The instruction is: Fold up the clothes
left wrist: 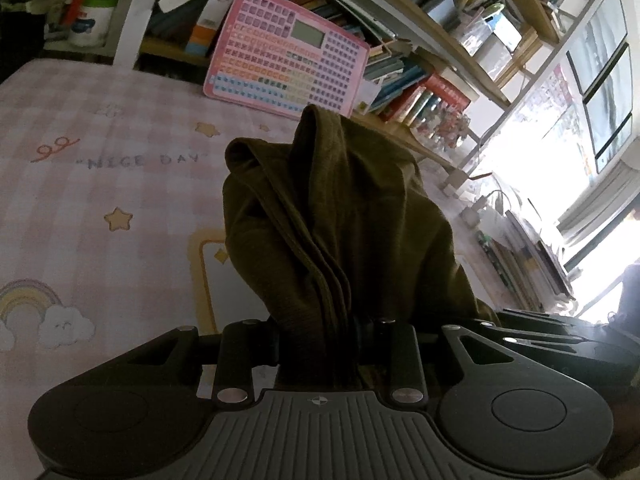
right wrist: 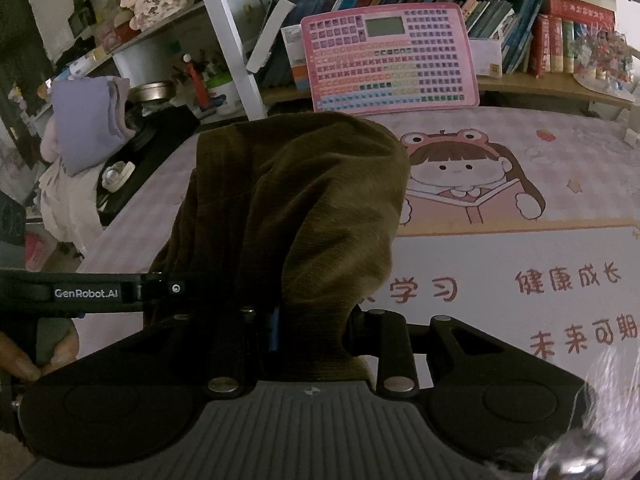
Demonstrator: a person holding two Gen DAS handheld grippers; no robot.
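While I watch both wrist feeds, I see the left gripper (left wrist: 320, 340) clamped on a bunched fold of the olive garment (left wrist: 332, 216), which rises ahead of its jaws and hides the fingertips. My right gripper (right wrist: 312, 332) grips the same olive cloth, heaped just ahead of it and spilling to its left; I think the pads press on it, though the fabric covers them. Below and beyond both grippers lies the pink printed mat (right wrist: 520, 184). Farther ahead, a pink keyboard toy (right wrist: 390, 58) leans against the bookshelf (right wrist: 520, 40).
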